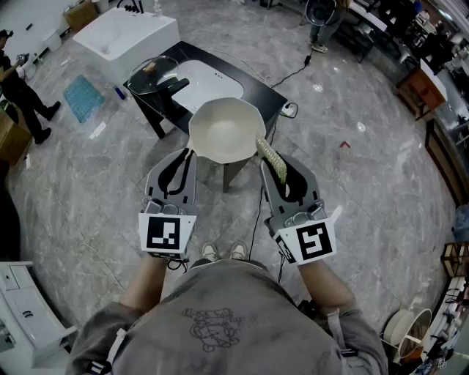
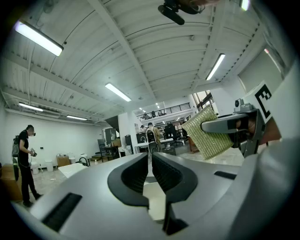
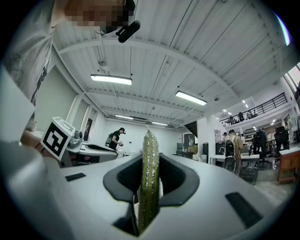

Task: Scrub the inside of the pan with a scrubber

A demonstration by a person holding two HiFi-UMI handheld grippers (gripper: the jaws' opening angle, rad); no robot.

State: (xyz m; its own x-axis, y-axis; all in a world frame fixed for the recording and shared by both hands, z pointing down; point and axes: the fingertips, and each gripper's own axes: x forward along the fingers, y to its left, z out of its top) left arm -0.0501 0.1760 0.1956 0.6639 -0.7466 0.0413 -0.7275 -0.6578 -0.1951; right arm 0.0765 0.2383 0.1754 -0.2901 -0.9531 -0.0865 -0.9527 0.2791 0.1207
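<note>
A cream-white pan [image 1: 226, 130] hangs over the near edge of a black table [image 1: 253, 86]. My left gripper [image 1: 187, 154] meets the pan's lower left rim. Its jaws are shut, and a cream sliver shows between them in the left gripper view [image 2: 150, 157]; the handle is hidden under them. My right gripper [image 1: 271, 167] is shut on a yellow-green scrubber [image 1: 269, 156], whose tip sits just right of the pan's rim. In the right gripper view the scrubber [image 3: 149, 178] stands edge-on between the jaws [image 3: 150, 161]. From the left gripper view, the scrubber [image 2: 206, 137] shows flat at the right.
On the table's far left sits a glass-lidded pot [image 1: 154, 75] beside a white inset [image 1: 205, 79]. A white tub [image 1: 124, 36] stands beyond it. A cable [image 1: 293, 73] trails across the marble floor. A person [image 1: 22, 88] stands at the far left and another at the top [image 1: 322, 22].
</note>
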